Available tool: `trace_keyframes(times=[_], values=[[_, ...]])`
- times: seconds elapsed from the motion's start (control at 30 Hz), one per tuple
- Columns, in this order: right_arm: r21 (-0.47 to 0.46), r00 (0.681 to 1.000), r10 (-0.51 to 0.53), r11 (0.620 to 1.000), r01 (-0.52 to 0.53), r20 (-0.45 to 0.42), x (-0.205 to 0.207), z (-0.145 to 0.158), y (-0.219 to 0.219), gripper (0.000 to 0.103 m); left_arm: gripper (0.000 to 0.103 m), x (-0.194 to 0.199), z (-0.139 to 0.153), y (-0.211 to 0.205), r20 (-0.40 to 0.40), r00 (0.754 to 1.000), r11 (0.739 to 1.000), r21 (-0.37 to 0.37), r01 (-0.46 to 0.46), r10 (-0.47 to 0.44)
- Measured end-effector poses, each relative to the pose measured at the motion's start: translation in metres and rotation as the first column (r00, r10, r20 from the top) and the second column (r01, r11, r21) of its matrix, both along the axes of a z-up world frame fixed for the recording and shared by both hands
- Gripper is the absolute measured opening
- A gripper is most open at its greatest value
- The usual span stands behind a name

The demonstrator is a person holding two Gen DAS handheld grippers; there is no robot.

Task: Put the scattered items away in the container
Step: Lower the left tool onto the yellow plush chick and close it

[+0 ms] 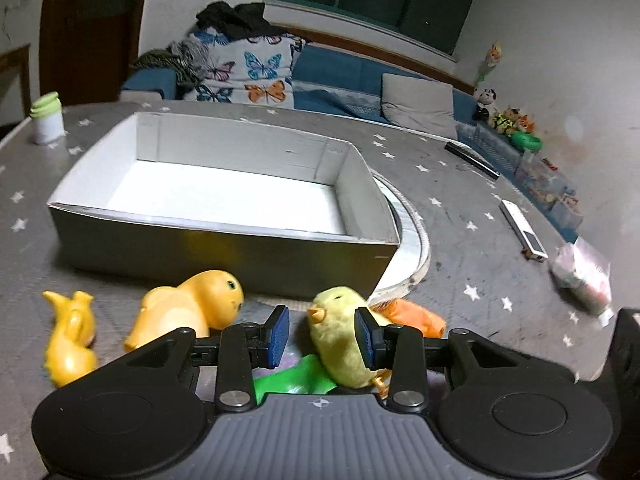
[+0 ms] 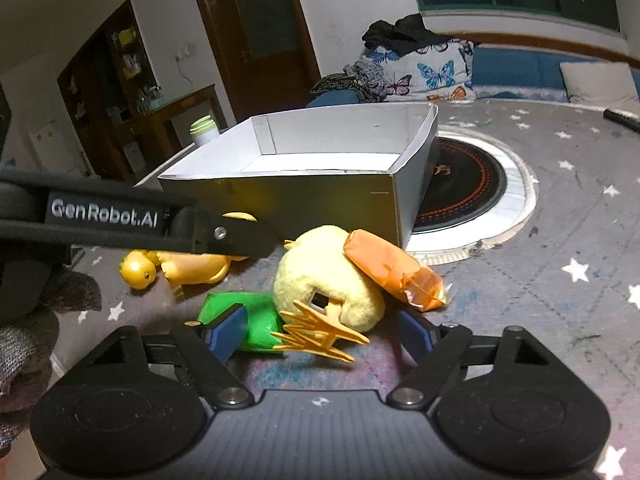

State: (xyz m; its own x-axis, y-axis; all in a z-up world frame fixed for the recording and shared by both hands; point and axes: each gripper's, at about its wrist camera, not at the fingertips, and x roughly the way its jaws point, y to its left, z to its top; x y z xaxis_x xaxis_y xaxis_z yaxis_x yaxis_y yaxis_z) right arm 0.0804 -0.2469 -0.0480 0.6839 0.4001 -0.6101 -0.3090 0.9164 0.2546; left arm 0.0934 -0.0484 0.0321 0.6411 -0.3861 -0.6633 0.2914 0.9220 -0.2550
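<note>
Left wrist view shows the left gripper with jaws spread wide about the plush chick, one pad against its flank, the other standing clear. To grip well, I judge it should centre on the soft body before closing, sparing the orange packet leaning on it. The right gripper hangs wide over the chick's feet and the green piece. The box shows bare white floor; two yellow toys lie on the surface before it.

Dim indoor light, box floor glaring white, fisheye-bent edges, toys perhaps slightly motion-blurred.
</note>
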Motion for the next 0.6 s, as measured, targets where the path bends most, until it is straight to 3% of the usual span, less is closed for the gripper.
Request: trace_keyframes(times=[0.2, 0.6], values=[[0.033, 1.0, -0.006, 0.999, 0.007, -0.018, 0.01, -0.004, -0.002, 0.076, 0.039, 0.021, -0.01, 0.001, -0.101, 0.994, 0.996, -0.087, 0.025, -0.034], [0.051, 0.999, -0.024, 0.998, 0.025, -0.029, 0.019, -0.007, -0.003, 0.072, 0.041, 0.047, -0.026, 0.012, -0.216, 0.976, 0.975, -0.223, -0.006, -0.043]])
